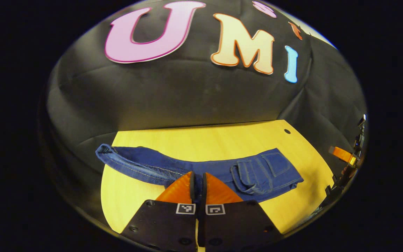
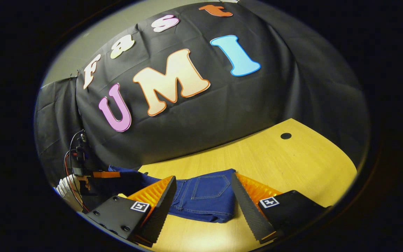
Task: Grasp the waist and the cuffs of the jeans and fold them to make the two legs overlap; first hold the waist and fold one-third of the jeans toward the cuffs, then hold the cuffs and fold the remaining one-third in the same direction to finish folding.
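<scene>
- Left gripper (image 1: 197, 182): its two orange fingers stand pressed almost together at the near edge of a pair of blue jeans (image 1: 201, 169); whether any denim is pinched between the tips cannot be told from the left gripper view.
- The jeans lie just ahead of those fingers as a long band across the yellow wooden table (image 1: 222, 140), the cuff end (image 1: 105, 152) off to the gripper's left, the waist with its back pocket (image 1: 275, 164) to its right.
- Right gripper (image 2: 204, 197): fingers spread wide, holding nothing, one on either side of the waist end of the jeans (image 2: 205, 199), which lies flat on the table (image 2: 275, 157) between and just beyond the tips.
- A round hole (image 2: 285, 135) marks the tabletop farther ahead and to the right.
- The other gripper (image 2: 82, 175), with its wires, shows far to the left in the right gripper view.
</scene>
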Demonstrator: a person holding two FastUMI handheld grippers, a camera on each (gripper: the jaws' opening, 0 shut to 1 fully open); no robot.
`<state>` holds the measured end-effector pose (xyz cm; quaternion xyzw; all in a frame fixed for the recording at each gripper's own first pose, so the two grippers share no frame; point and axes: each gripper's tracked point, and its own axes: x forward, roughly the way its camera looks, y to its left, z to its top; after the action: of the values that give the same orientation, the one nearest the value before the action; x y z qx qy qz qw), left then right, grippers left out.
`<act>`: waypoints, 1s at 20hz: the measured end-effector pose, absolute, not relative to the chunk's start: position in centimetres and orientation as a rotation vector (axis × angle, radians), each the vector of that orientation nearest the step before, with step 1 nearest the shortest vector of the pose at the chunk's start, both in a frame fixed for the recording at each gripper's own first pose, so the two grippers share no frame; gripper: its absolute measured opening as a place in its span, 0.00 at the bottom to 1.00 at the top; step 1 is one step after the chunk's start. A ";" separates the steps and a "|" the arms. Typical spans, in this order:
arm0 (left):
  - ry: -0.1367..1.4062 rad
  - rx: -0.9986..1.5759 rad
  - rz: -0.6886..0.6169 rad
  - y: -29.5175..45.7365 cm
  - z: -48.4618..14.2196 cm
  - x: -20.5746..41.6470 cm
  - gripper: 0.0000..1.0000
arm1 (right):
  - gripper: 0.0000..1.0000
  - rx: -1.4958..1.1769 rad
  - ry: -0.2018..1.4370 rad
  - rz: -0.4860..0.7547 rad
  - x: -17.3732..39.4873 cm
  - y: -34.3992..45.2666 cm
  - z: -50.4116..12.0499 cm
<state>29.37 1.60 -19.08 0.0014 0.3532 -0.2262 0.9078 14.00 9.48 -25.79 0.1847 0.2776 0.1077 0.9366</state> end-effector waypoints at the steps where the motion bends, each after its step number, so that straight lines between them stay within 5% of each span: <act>1: 0.716 -0.001 -0.484 0.1 -18.6 29.5 0.00 | 0.98 0.376 0.563 0.221 14.0 8.8 -25.6; 9: 0.706 0.000 -0.622 -13.0 -17.7 28.8 0.00 | 0.98 0.370 0.540 0.210 13.4 3.1 -24.3; 20: 0.789 0.067 -0.585 -22.8 -29.2 24.8 0.00 | 0.98 0.344 0.585 0.194 12.1 -2.3 -25.9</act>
<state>24.84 -22.79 -29.18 0.0321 0.3790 -0.2807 0.8812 12.07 -2.26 -25.86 0.1684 0.2862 0.0951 0.9384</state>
